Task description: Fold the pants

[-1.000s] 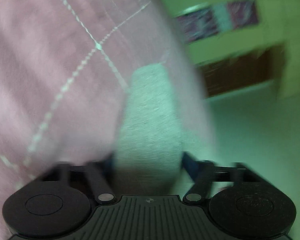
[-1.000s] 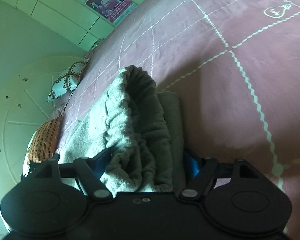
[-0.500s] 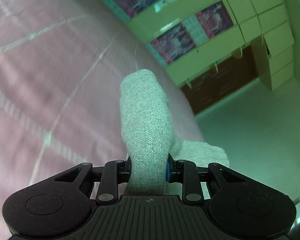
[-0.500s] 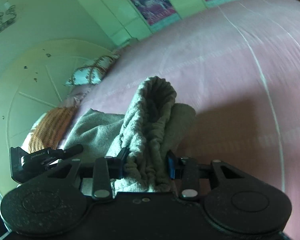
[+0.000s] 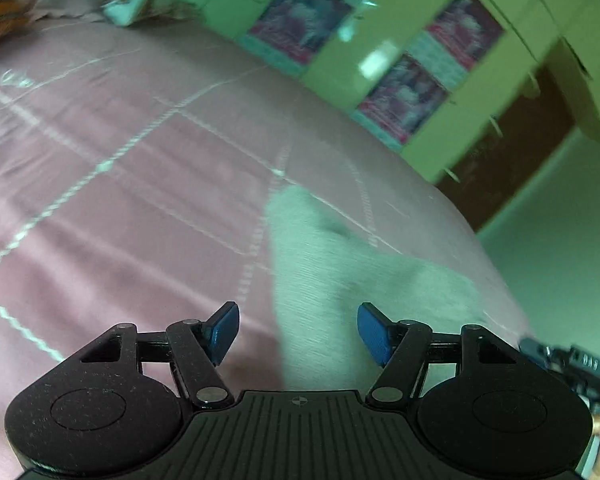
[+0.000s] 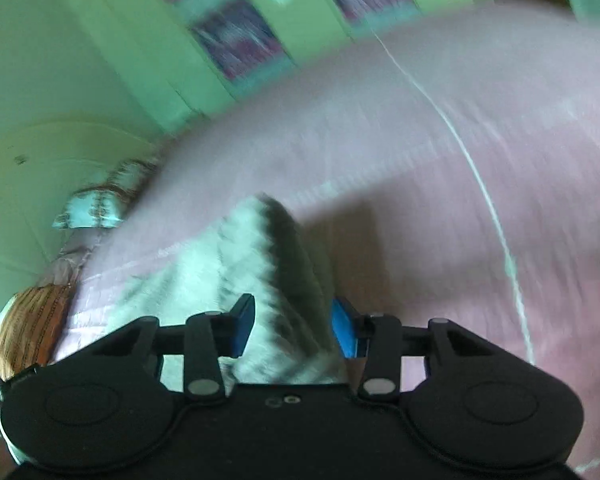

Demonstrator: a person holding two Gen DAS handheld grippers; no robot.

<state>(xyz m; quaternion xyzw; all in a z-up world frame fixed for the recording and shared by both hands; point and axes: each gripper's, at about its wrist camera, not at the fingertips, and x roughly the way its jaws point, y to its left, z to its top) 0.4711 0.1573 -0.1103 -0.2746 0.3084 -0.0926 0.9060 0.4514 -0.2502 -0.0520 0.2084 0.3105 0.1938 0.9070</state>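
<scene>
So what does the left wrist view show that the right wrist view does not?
Only the left view: the left gripper, jaws apart after just opening, its pads clear of the grey pants, and a dark wooden cupboard. Only the right view: the right gripper, with bunched pants filling the gap between its pads, and a pale round panel on the wall. Both share the pink bedspread, the pants and the patterned pillows.
</scene>
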